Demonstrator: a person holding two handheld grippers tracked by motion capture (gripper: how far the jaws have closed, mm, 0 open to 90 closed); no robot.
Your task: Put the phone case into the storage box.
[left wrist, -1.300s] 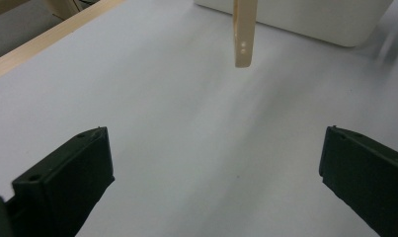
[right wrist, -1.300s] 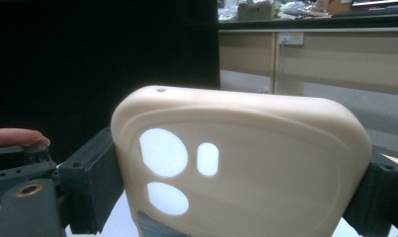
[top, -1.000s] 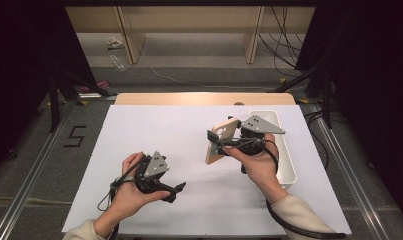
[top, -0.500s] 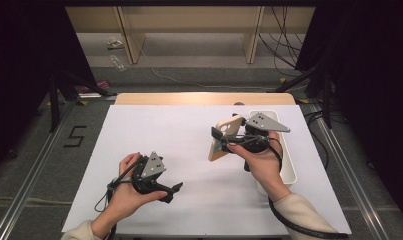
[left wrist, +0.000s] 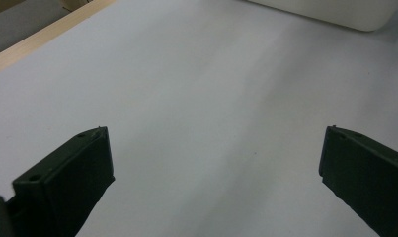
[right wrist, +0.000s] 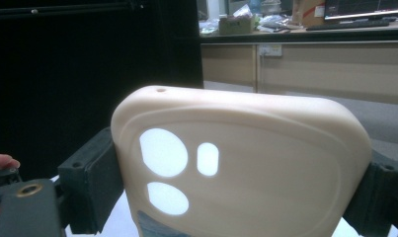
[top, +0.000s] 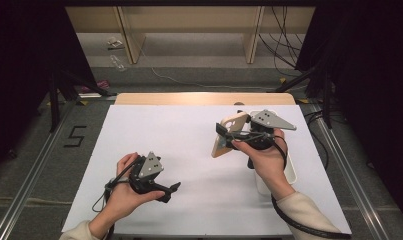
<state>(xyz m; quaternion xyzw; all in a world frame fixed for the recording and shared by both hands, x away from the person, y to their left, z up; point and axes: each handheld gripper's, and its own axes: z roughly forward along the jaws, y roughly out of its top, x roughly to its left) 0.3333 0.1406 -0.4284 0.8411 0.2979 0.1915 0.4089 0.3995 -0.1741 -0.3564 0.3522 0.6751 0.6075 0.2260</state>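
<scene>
Beige phone case sits clamped upright between the right claw's two jaws.

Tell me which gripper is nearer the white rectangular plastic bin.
Right. The right gripper, holding a beige phone case, hovers beside the white rectangular plastic bin; the left gripper is open, far across the table.

Phone case above the table, left of the bin; left gripper near the front edge.
</scene>
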